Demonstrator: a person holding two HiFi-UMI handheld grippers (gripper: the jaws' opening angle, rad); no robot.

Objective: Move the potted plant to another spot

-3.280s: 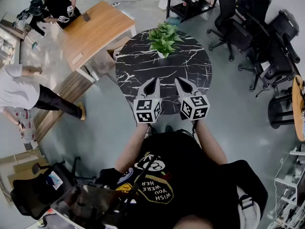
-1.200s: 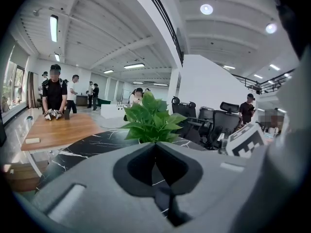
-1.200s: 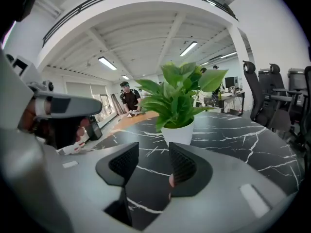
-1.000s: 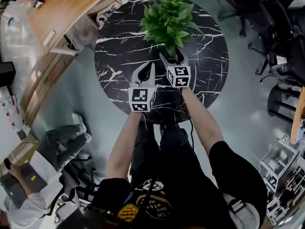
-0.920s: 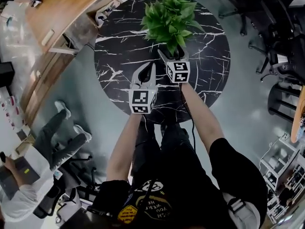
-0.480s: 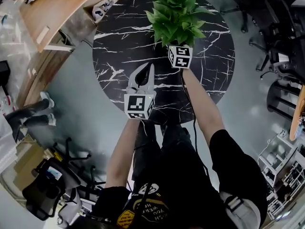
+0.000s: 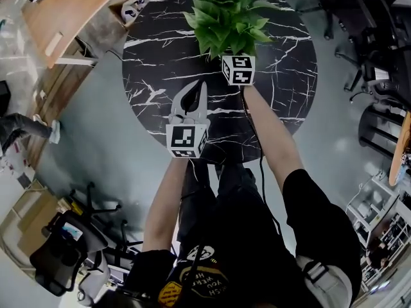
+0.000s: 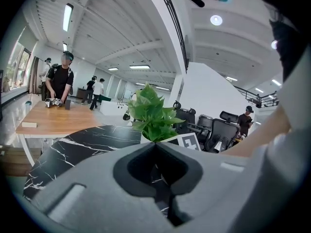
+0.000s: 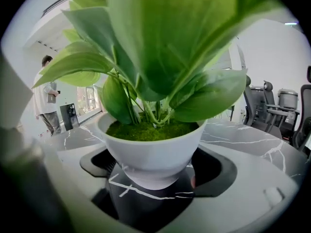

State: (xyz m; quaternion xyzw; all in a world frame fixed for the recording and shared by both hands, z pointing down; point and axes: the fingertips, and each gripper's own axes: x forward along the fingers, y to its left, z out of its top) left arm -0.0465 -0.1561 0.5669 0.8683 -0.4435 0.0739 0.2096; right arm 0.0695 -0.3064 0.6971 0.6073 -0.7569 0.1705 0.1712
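The potted plant point(image 7: 225, 15), green leaves in a white pot point(image 9: 150, 147), stands toward the far side of a round black marble table point(image 7: 160, 56). My right gripper point(image 9: 154, 174) reaches in under the leaves, so only its marker cube point(image 7: 238, 69) shows in the head view. Its wide jaws are closing with the pot's base between them, and I see no pad pressing on the pot. My left gripper point(image 7: 201, 87) hovers over the near-middle of the table, left of the right arm, shut and empty. From it the plant point(image 8: 153, 115) shows ahead.
A wooden desk point(image 7: 70, 11) stands beyond the table's left side, with people point(image 8: 60, 81) at it. Black office chairs point(image 7: 379, 50) crowd the right. Another chair point(image 7: 61, 249) sits on the floor at the near left. The near table edge lies just behind my grippers.
My right gripper has moved forward under the plant's leaves until its jaws hide beneath them. The left gripper has hardly shifted. A person at the left has walked out of view.
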